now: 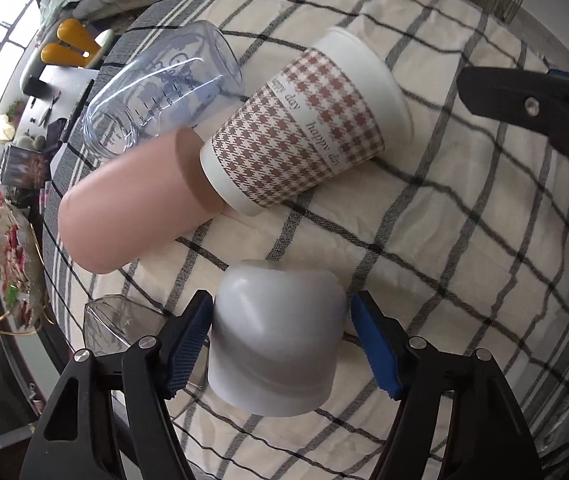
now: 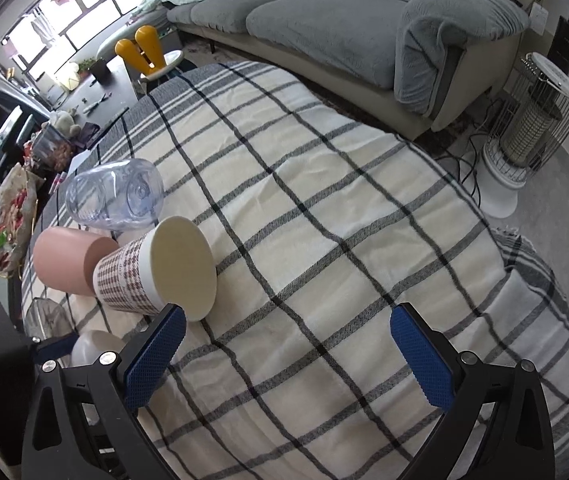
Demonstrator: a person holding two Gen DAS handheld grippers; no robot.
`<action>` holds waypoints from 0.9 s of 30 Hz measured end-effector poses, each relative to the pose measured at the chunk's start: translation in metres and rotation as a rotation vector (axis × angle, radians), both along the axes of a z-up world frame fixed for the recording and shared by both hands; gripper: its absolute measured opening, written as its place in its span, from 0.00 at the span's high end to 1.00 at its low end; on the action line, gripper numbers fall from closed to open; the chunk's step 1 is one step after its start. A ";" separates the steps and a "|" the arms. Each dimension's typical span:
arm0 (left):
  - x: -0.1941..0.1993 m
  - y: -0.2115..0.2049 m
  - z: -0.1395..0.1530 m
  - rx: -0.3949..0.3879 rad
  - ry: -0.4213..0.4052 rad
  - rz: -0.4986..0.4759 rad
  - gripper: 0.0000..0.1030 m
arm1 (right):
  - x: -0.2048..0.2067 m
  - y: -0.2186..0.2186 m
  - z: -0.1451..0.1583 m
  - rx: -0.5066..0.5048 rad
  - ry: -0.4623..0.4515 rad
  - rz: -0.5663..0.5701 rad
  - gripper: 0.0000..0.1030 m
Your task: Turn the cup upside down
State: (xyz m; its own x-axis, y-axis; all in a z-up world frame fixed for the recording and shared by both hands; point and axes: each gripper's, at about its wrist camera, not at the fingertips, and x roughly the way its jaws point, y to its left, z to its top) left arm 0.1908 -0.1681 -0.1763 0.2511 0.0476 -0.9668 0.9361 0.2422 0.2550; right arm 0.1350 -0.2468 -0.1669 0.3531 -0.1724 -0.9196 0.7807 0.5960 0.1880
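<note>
Between our left gripper's point(image 1: 282, 344) blue pads sits the white cup point(image 1: 276, 336), dome-shaped base up and rim down on the checked tablecloth point(image 1: 464, 280). The pads stand either side of it with a sliver of gap at each flank, so we read the jaws as spread and not pressing; the cup rests on its own rim. We judge this one as turned over.

Beyond the white cup lie three more vessels on their sides: the pink cup point(image 1: 124, 208) just past it, its mouth end hidden by the houndstooth paper cup point(image 1: 308, 128), whose foot overlaps it, and the clear measuring bottle point(image 1: 164, 88) farthest out, touching both. They lie tipped, we suppose, because they await the same flip.

Our left gripper is held low and nearly level, fingers pointing straight over the white cup toward that cluster. Our right gripper point(image 2: 286, 356) hovers above bare cloth on the far side of the houndstooth paper cup from the white cup, jaws wide apart and holding nothing, angled down at the table.
</note>
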 end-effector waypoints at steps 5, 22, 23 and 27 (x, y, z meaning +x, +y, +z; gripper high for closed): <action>0.008 0.004 -0.003 -0.004 0.003 0.026 0.35 | 0.001 -0.001 0.001 0.000 -0.006 0.002 0.00; 0.001 0.025 0.019 -0.266 0.264 0.675 0.35 | -0.038 -0.047 0.040 -0.129 0.005 0.202 0.00; -0.002 0.026 0.019 -0.299 0.279 0.720 0.35 | -0.042 -0.052 0.041 -0.133 0.005 0.223 0.00; -0.022 0.013 0.018 -0.410 0.325 0.871 0.35 | -0.059 -0.075 0.047 -0.208 0.012 0.314 0.00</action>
